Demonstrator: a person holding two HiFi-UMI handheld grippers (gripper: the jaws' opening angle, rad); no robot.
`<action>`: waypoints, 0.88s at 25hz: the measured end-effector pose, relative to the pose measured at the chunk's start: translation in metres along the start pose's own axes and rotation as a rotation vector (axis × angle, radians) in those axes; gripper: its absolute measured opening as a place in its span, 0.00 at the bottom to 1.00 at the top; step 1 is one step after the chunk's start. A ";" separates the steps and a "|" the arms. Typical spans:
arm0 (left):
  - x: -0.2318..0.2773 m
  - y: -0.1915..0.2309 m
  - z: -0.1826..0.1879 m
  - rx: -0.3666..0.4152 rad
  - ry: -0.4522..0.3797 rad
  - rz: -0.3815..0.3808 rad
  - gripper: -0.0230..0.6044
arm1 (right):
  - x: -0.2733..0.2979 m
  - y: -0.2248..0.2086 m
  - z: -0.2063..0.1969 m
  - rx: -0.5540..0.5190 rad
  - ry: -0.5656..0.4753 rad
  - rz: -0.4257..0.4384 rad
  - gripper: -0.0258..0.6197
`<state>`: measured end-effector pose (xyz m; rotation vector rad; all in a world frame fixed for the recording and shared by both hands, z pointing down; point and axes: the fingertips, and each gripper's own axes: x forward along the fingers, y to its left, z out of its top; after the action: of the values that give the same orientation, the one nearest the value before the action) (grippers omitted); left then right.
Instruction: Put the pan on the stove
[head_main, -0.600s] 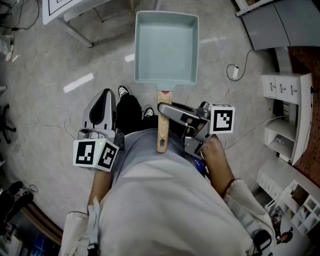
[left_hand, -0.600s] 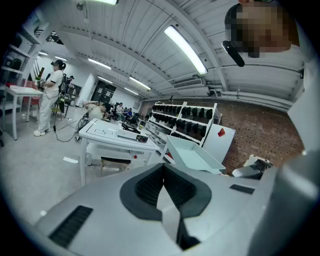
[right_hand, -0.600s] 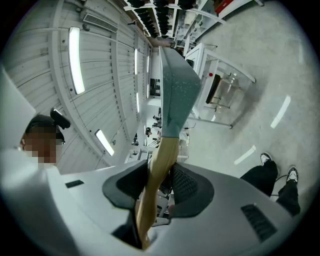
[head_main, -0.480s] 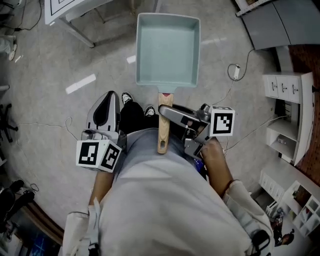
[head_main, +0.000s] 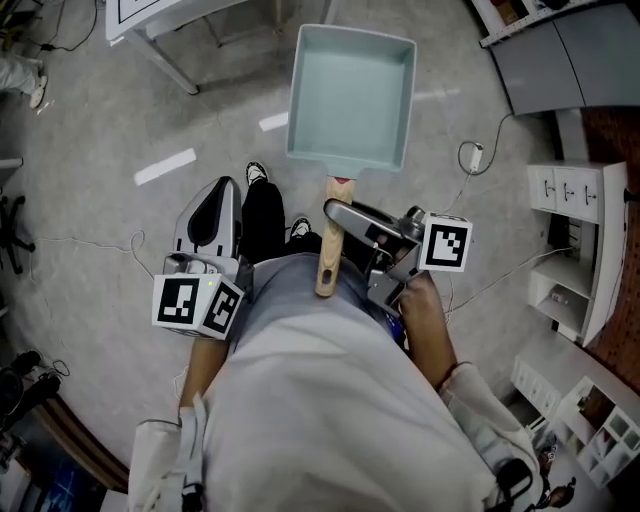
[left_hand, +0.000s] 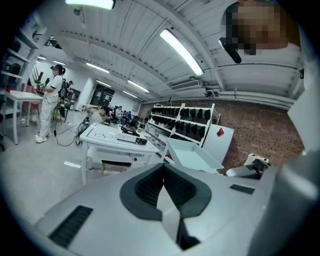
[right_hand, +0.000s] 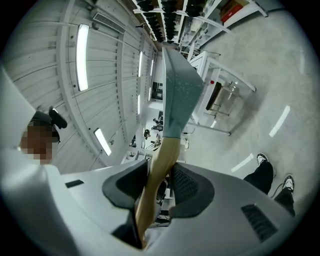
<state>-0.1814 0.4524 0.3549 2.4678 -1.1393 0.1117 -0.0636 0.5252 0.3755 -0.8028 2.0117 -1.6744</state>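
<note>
Since half a second ago the pan (head_main: 352, 95) has shifted right and farther away in the head view and tipped slightly clockwise. One dark trouser leg and its shoe (head_main: 256, 176) have stepped forward on the left, and the white table (head_main: 190, 20) has slid right along the far edge.

The pan is a square, deep-walled tray shape in matte pale blue-green with rounded corners. It is held out in the air over the speckled grey floor (head_main: 100, 120), ahead of the person. Its smooth, light wooden handle (head_main: 328, 250) runs back toward the body.

The right gripper (head_main: 338, 212) reaches in from the right and is clamped across this handle. In the right gripper view its dark ribbed pads (right_hand: 186, 184) press on either side of the rounded wood (right_hand: 157, 170), and the pan (right_hand: 180, 95) stands edge-on beyond.

The left gripper (head_main: 220, 190), a pale grey plastic shell with a black top, hangs at the left with nothing in it. In its own view the ribbed pads (left_hand: 146, 188) meet tip to tip, and the pan (left_hand: 192, 157) shows to the right.

A thin white cable (head_main: 470, 155) lies on the floor at the right.
</note>
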 end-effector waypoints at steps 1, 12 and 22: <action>0.000 0.000 0.003 0.001 -0.001 0.002 0.05 | 0.001 0.001 0.002 -0.001 -0.001 -0.003 0.27; 0.075 0.059 0.057 -0.006 0.018 -0.033 0.05 | 0.071 0.004 0.078 -0.009 -0.012 -0.009 0.27; 0.130 0.125 0.100 0.016 0.010 -0.087 0.05 | 0.142 0.002 0.130 -0.015 -0.048 -0.013 0.28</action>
<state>-0.1979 0.2475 0.3373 2.5239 -1.0295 0.1080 -0.0890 0.3350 0.3549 -0.8548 1.9935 -1.6333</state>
